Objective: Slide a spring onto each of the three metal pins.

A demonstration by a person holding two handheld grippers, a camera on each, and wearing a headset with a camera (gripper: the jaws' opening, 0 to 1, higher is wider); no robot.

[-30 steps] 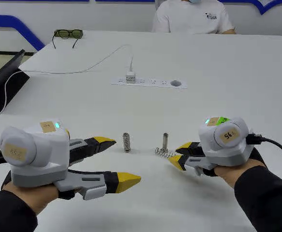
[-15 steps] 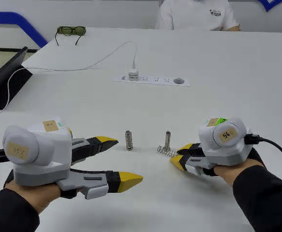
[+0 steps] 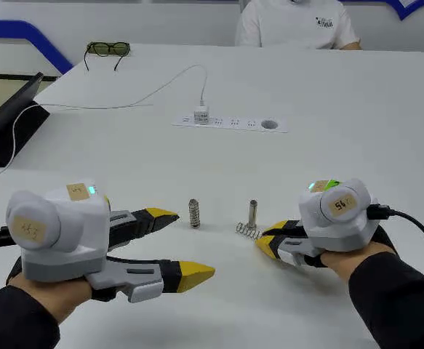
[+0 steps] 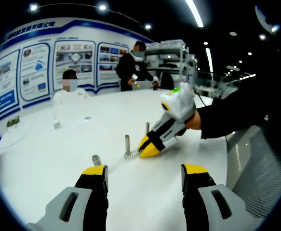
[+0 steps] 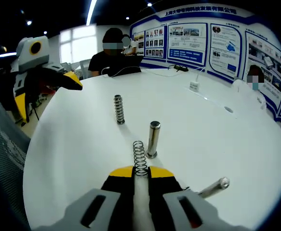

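One upright pin with a spring on it (image 3: 194, 213) (image 5: 118, 109) stands mid-table. A bare upright pin (image 3: 253, 212) (image 5: 153, 138) (image 4: 127, 144) stands to its right. My right gripper (image 3: 268, 241) (image 5: 140, 173) is shut on one end of a loose spring (image 3: 247, 231) (image 5: 140, 158), which lies low beside the bare pin's base. A third pin (image 5: 213, 187) shows by the right jaw. My left gripper (image 3: 180, 243) (image 4: 144, 170) is open, holding nothing, short of the sprung pin (image 4: 97, 159). The right gripper (image 4: 152, 143) faces it.
A white power strip (image 3: 230, 123) with a plug (image 3: 201, 114) and a trailing cable lies further back. Glasses (image 3: 108, 49) rest at the far left, a dark screen (image 3: 8, 123) at the left edge. A person in a white shirt (image 3: 295, 25) sits across the table.
The head camera has shifted a little. Both grippers, the held spring and the pins stay almost where they were.
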